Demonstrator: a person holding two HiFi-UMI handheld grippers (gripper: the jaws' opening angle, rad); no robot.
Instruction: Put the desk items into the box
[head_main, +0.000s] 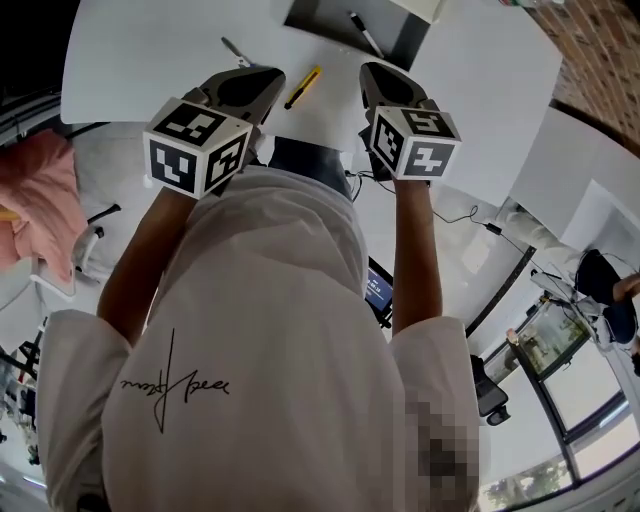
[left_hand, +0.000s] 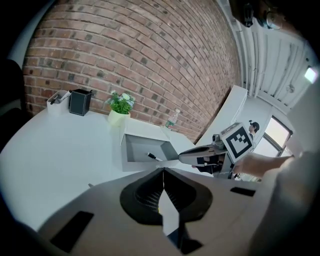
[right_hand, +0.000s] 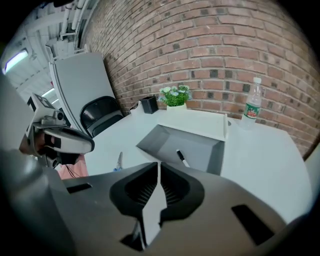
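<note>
An open box with a grey inside (head_main: 322, 22) (left_hand: 137, 149) (right_hand: 197, 142) stands at the far side of the white table (head_main: 150, 60), and a black-and-white marker (head_main: 365, 34) (left_hand: 153, 157) (right_hand: 182, 158) lies in it. On the table in front of it are a yellow-handled tool (head_main: 303, 87) and scissors (head_main: 235, 50) (right_hand: 120, 161). My left gripper (head_main: 262, 82) (left_hand: 163, 171) hangs above the table, shut and empty. Beside it, my right gripper (head_main: 378, 78) (right_hand: 158, 166) is level with it, its jaws together with nothing between them. Each one shows in the other's view.
Along the brick wall stand a potted plant (left_hand: 120, 107) (right_hand: 175, 97), a black pen holder (left_hand: 80, 101) (right_hand: 149, 104), a white holder (left_hand: 57, 102) and a water bottle (left_hand: 172, 120) (right_hand: 252, 107). A black chair (right_hand: 100, 112) is at the table's left end.
</note>
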